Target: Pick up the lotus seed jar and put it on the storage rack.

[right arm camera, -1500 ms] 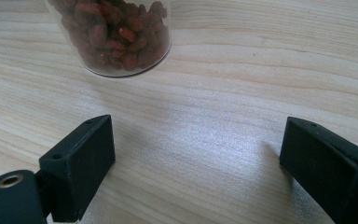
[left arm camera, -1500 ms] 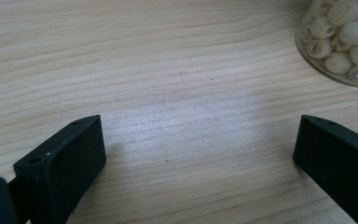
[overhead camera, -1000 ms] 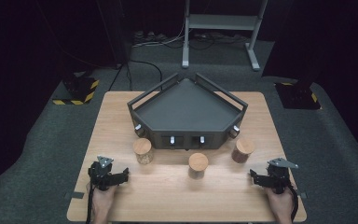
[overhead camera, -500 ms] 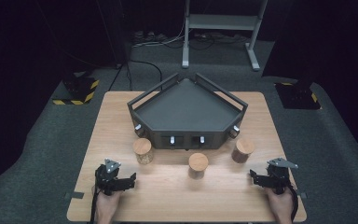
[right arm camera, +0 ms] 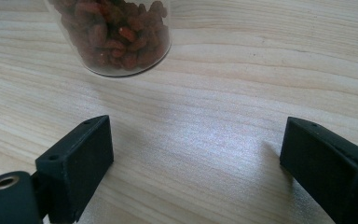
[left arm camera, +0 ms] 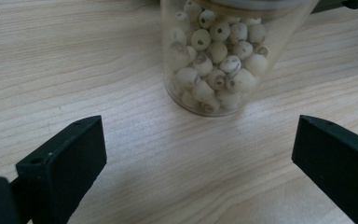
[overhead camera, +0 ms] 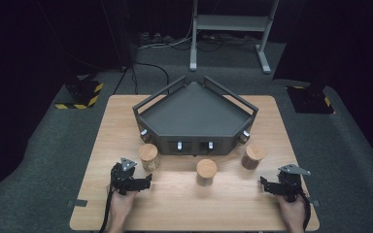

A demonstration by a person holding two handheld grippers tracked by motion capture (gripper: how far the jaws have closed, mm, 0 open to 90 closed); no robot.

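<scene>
Your left tool (overhead camera: 148, 180) lies low over the tabletop (overhead camera: 97, 141), jaws spread and empty after narrowing slightly, just short of the jar of pale beads (left arm camera: 216, 60). Your right tool (overhead camera: 263, 183) rests open before the jar of reddish pieces (right arm camera: 116, 32).

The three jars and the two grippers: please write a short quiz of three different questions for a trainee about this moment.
1. True or false: the left gripper is shut on the jar of pale round seeds.
2. How many cork-lidded jars stand in front of the dark tray?
3. What fills the jar ahead of the right gripper? A: dark red dried pieces; B: white powder; C: green leaves.

Key
1. False. Its jaws stand wide, the jar lies ahead of them, untouched.
2. Three: left, middle, right.
3. A.
</scene>
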